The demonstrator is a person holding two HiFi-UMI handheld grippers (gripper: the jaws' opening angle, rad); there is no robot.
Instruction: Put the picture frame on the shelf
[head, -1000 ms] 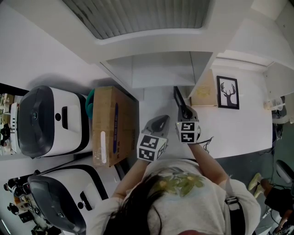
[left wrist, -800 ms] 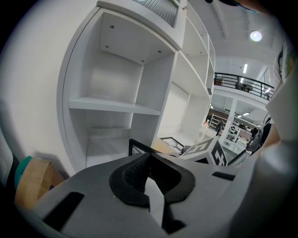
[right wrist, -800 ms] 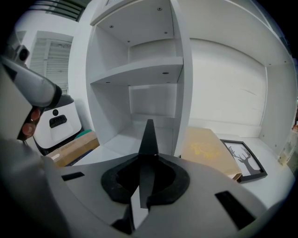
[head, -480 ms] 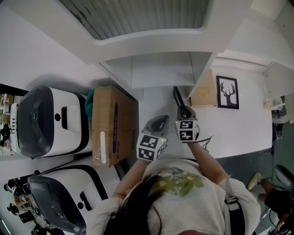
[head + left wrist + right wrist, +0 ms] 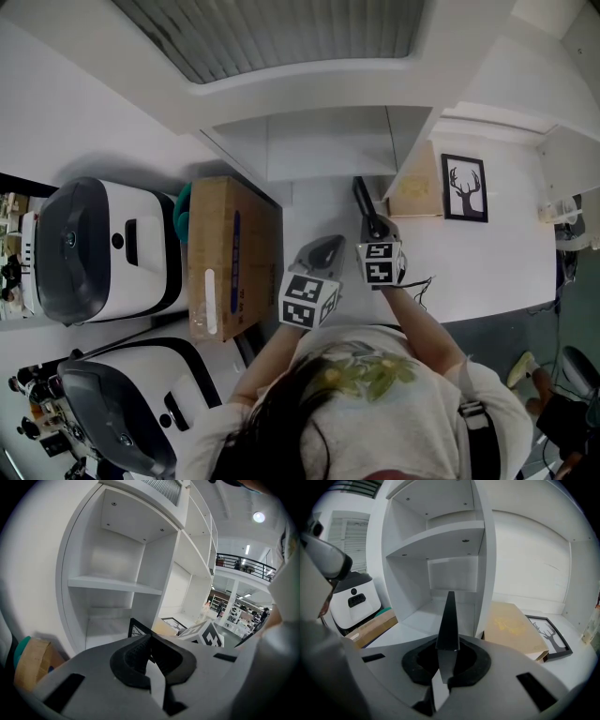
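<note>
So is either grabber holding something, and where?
The right gripper clamps the black picture frame, seen edge-on, by its near edge. The left gripper holds nothing.

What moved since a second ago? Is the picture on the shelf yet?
Not yet, and hardly anything moved. The right gripper, shut on the black picture frame, crept slightly toward the white shelf. Nothing was let go. The left gripper, the deer picture and the cardboard box stayed put.

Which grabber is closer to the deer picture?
The right. The right gripper, holding a black frame, sits just left of the deer picture, with a tan box between them. The left gripper is farther left, beyond the right one.
</note>
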